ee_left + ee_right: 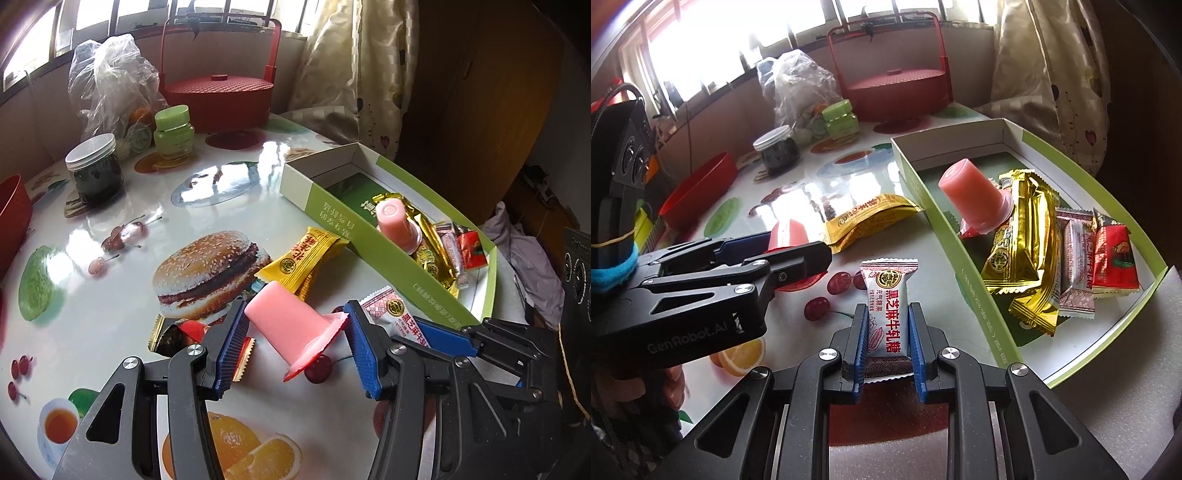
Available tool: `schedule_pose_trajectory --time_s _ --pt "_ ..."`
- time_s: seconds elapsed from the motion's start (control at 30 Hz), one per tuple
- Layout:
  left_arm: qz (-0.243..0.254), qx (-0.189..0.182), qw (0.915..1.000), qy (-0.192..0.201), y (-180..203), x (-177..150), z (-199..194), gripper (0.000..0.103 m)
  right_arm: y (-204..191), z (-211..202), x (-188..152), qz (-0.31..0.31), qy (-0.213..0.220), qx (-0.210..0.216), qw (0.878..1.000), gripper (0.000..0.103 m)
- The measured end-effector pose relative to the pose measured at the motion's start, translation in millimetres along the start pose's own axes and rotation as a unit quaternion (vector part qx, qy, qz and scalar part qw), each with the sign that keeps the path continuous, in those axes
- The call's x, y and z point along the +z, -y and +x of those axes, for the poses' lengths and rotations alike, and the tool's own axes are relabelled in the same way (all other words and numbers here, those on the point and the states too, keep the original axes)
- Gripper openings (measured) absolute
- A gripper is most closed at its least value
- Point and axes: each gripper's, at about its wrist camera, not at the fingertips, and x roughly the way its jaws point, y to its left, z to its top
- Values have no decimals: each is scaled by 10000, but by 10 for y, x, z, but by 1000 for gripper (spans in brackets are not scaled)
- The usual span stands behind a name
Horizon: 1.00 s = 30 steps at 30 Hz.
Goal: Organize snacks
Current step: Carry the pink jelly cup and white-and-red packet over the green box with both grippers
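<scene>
My left gripper (295, 321) is shut on a pink jelly cup (291, 325), held tilted just above the table; it also shows in the right wrist view (786, 232). My right gripper (886, 317) is shut on a white nougat candy (889, 306) with red lettering, which also shows in the left wrist view (395, 317). The green-and-white box (979, 291) to the right holds another pink jelly cup (975, 195), gold packets (1023, 251), white candies and a red one (1113, 258). A yellow snack packet (303, 258) lies on the table beside the box.
A small gold-and-red packet (177, 334) lies left of the left gripper. Farther back stand a dark jar (96, 170), a green jar (173, 131), a plastic bag (110, 81) and a red lidded basket (221, 96). A red bowl (701, 188) sits at the left.
</scene>
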Motion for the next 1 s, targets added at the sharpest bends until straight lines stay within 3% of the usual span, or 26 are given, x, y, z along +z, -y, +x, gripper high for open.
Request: schedule_pose_trajectory --time_s 1.0 --pt "241 -84 9994 214 332 129 -221 54 224 -468 62 199 501 -92 9985 20"
